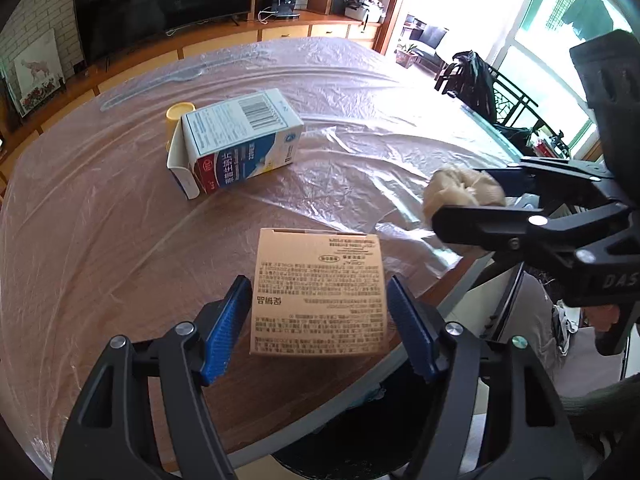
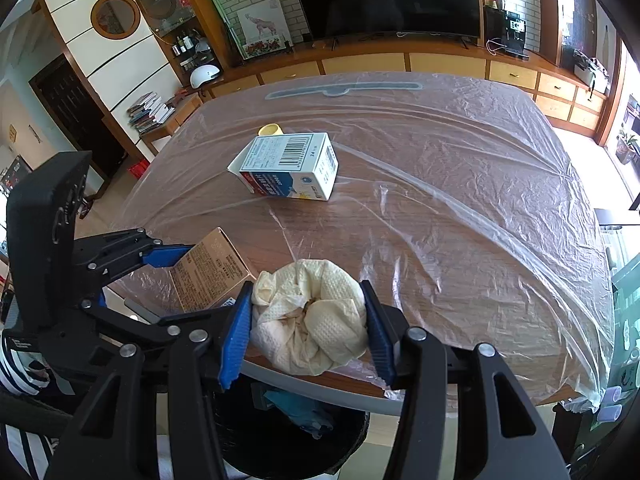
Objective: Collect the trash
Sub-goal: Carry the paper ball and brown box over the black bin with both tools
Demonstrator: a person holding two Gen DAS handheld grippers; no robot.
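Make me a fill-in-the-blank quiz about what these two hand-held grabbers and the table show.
1. The right gripper has its fingers ____ on a crumpled paper towel.
2. The left gripper has its fingers ____ on either side of a brown cardboard box.
3. The milk carton lies on its ____ on the table.
4. The cup behind the carton is coloured ____.

Missing words: shut; open; side; yellow.
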